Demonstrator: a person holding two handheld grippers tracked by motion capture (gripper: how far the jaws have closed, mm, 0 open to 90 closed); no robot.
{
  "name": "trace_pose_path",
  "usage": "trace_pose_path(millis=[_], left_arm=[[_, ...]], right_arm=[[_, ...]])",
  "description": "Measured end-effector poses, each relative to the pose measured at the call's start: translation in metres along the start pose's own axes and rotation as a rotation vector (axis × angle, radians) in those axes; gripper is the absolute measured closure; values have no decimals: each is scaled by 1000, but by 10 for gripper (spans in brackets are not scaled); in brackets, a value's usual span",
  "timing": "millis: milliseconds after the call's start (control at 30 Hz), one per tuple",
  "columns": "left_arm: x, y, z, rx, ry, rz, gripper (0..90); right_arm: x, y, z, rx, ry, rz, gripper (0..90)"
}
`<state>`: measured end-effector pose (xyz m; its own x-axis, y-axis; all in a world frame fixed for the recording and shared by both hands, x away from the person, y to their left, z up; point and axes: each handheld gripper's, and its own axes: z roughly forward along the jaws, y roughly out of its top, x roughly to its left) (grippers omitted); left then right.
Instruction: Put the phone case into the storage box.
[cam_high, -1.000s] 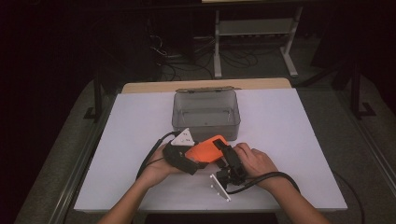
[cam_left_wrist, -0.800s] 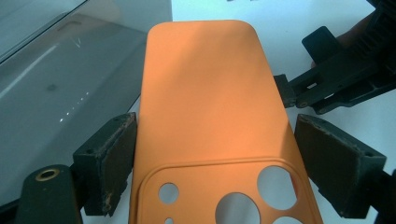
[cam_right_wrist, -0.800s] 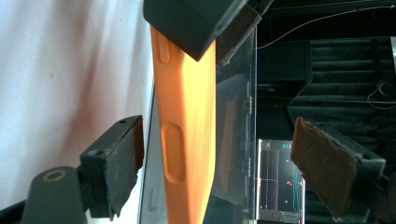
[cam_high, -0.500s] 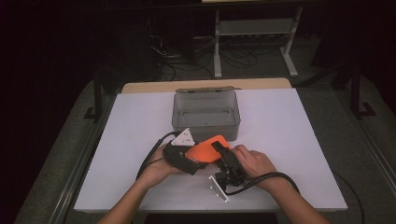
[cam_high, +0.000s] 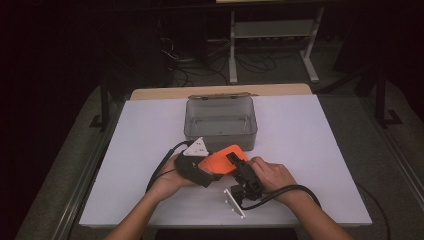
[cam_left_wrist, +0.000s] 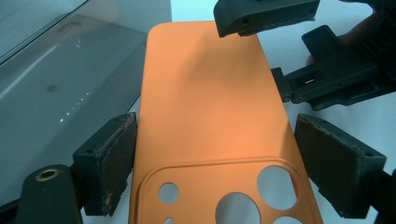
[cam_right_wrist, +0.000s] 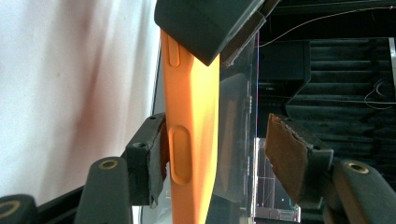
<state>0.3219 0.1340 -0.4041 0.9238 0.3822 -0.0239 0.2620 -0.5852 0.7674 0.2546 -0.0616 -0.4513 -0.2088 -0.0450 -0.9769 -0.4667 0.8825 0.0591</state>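
Observation:
An orange phone case (cam_high: 220, 162) is held just above the white table (cam_high: 310, 150), in front of a clear plastic box (cam_high: 221, 136). My left gripper (cam_high: 212, 170) is shut on the case (cam_left_wrist: 210, 116), its pads pressing the two long edges near the camera cut-outs. The left gripper (cam_left_wrist: 215, 154) sees the back of the case face on. My right gripper (cam_high: 239, 164) straddles the far part of the case and is open. In the right gripper view the case (cam_right_wrist: 191, 116) stands edge-on. One pad touches it, and the other fingertip (cam_right_wrist: 289, 158) stays well clear.
The clear box (cam_left_wrist: 46, 84) has no lid and sits just behind the case, close to both grippers. Cables trail from each gripper toward the table's front edge. Bare white table lies to the left and right. Dark floor and a metal stand lie beyond.
Almost nothing differs. The case and both grippers have shifted only slightly in place, and the left gripper keeps its hold.

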Motion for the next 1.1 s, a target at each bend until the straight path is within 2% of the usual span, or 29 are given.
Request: trace_pose_path(millis=[400,800,1100], left_arm=[[0,0,-1,-2,2,-2,155],[1,0,-1,-7,2,-7,155],[2,0,-2,-5,2,-11,155]], right_arm=[[2,1,-1,0,-9,-5,499],[4,2,-1,7,4,-8,593],[6,3,-1,5,11,-27,676]])
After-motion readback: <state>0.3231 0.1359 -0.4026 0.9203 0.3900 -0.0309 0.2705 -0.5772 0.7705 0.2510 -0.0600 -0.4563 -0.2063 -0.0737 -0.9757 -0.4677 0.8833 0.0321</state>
